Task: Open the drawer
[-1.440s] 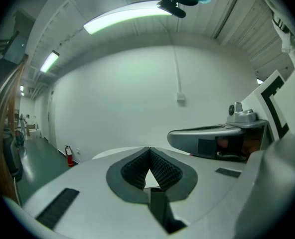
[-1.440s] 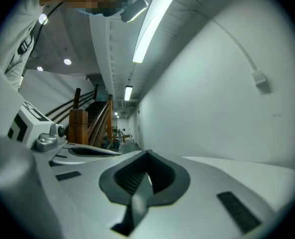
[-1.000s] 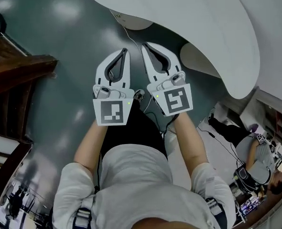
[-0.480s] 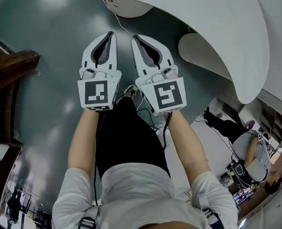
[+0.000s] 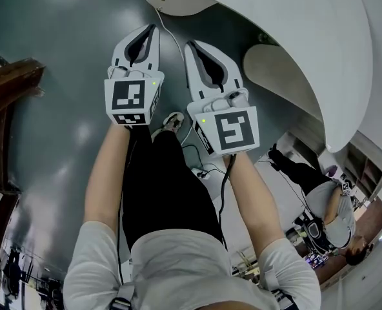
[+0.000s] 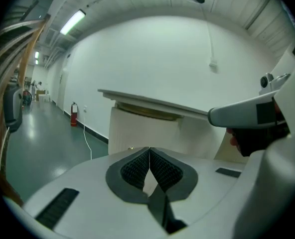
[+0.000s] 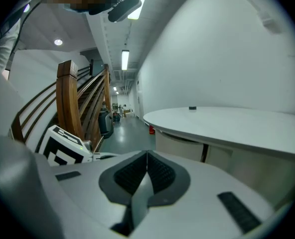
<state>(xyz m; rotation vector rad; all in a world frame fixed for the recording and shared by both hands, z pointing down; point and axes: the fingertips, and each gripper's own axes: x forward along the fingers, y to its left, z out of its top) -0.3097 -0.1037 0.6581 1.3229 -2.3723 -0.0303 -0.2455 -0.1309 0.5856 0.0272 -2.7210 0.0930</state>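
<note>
left claw [image 5: 152,30] closed, empty | right claw [image 5: 191,45] closed, empty | white table [image 5: 288,24] ahead | wooden railing [image 5: 13,82] left

1. My left white plastic gripper [image 5: 150,32] and right white plastic gripper [image 5: 191,46]: white shells, dark grey ribbed rubber pads [image 6: 137,169].
2. Square marker cubes [image 5: 130,99]: black blocks on white. Small indicator light [image 5: 204,120] on each: green.
3. Glossy smooth floor [image 5: 55,50]: dark grey-green, pale reflections.
4. Curved flat tabletop [image 5: 294,37]: plain white.
5. Wooden stair railing [image 7: 68,98]: mid brown.
6. My long trousers [image 5: 168,186]: black. My short-sleeved T-shirt [image 5: 178,263]: light grey.
7. Small wall-side fire extinguisher [image 6: 73,114]: red.
</note>
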